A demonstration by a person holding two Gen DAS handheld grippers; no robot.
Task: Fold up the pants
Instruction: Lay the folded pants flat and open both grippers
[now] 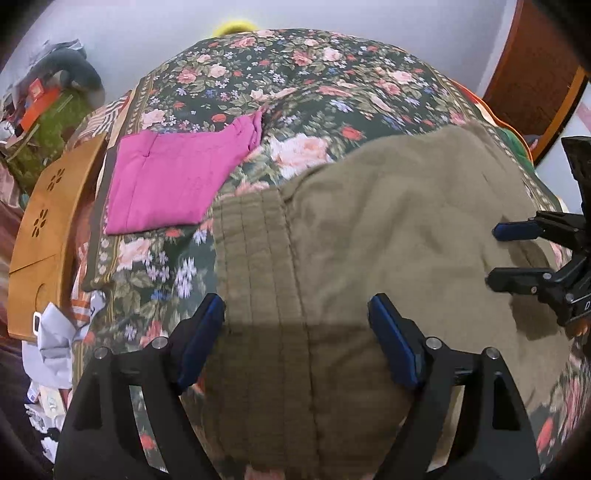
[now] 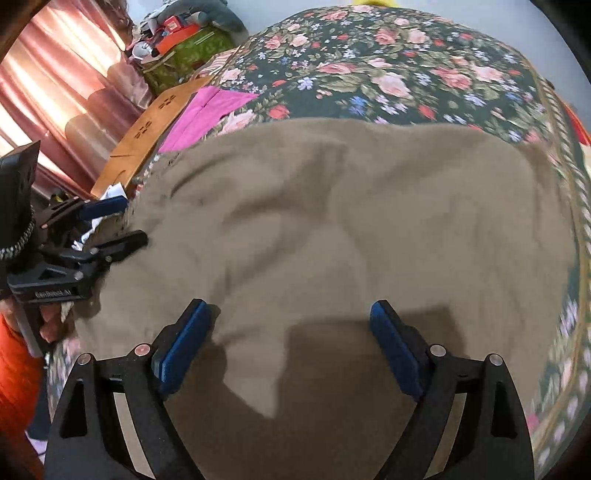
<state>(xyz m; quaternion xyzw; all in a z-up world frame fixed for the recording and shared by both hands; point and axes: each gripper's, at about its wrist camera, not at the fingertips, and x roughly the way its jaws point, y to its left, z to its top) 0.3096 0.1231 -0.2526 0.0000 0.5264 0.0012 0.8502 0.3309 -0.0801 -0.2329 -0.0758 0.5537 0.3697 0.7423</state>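
Blue pads of the left hand-held gripper (image 1: 295, 332) stand apart over the ribbed waistband (image 1: 255, 236), gripping nothing. Olive pants (image 2: 351, 221) lie spread on the floral bedspread (image 2: 388, 66); the right hand-held gripper (image 2: 291, 339) gapes empty above them, likely lining up a fold.

The olive pants (image 1: 369, 229) ran off the bottom edge at 6 o'clock, hem unseen. Yellow thing (image 1: 233, 26) at 12 o'clock sat mostly behind the floral bedspread (image 1: 314, 74), couldn't tell what it was.
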